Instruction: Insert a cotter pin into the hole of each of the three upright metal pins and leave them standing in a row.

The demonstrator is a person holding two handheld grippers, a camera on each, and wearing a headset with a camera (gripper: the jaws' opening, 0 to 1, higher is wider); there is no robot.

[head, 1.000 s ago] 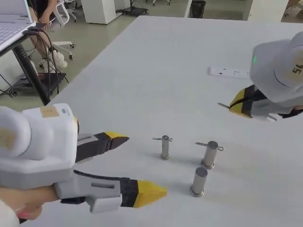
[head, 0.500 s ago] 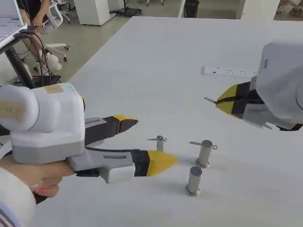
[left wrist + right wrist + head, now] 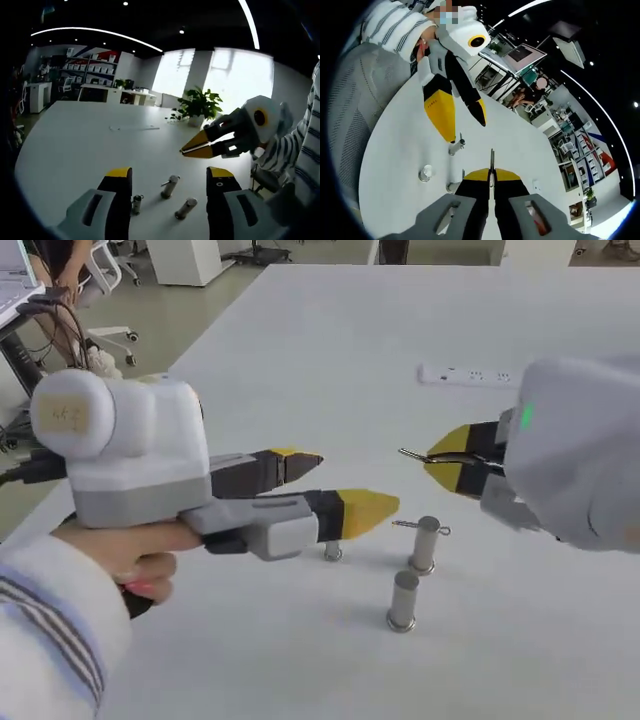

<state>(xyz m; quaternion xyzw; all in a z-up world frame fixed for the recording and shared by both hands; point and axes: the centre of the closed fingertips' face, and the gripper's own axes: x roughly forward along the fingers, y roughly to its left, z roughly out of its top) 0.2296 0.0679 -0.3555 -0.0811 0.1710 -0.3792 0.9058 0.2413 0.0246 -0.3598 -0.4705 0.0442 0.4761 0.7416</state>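
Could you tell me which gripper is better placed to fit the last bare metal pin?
Right: the right gripper is shut on a cotter pin, while the left gripper is open and empty.

A broad white desk (image 3: 300,360) fills the head view, with a white power strip (image 3: 465,376) lying at upper right. Pale floor (image 3: 170,310) and an office chair (image 3: 103,260) show at upper left. In the left gripper view, bright windows (image 3: 240,75) stand upper right behind a potted plant (image 3: 199,106). Shelves (image 3: 92,67) are at left, and a curved ceiling light (image 3: 95,31) runs above.
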